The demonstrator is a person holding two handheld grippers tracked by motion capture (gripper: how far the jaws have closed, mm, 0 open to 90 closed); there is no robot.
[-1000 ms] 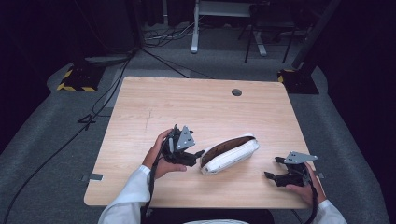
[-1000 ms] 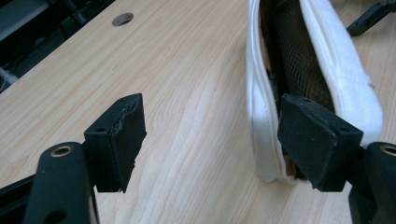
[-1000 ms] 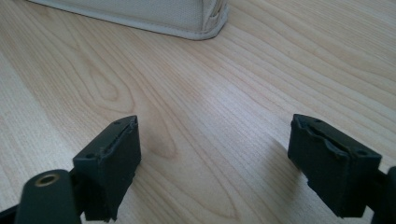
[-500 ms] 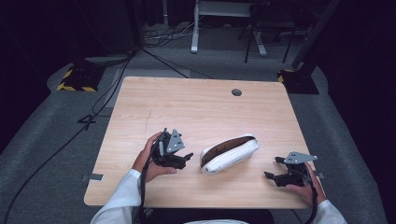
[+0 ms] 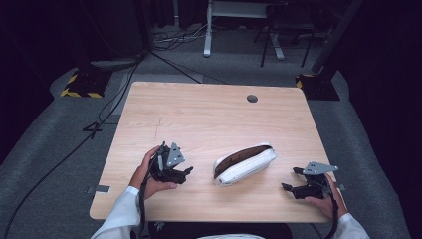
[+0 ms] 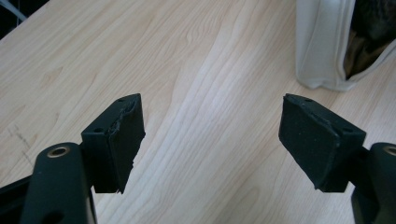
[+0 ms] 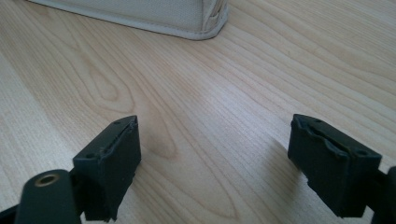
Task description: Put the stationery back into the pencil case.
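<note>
Both grippers idle on the table [image 5: 209,114], left gripper [image 5: 185,173] and right gripper [image 5: 288,185] jaws wide apart, nothing held, flanking the unzipped white pouch [image 5: 245,164].

The high view looks forward and down over the whole table [image 5: 209,114]. Both gripper views sit low and close, facing the white pouch [image 5: 245,164], which all three share.

Wooden table [image 5: 209,114]; open white pouch [image 5: 245,164] lying on it.
</note>
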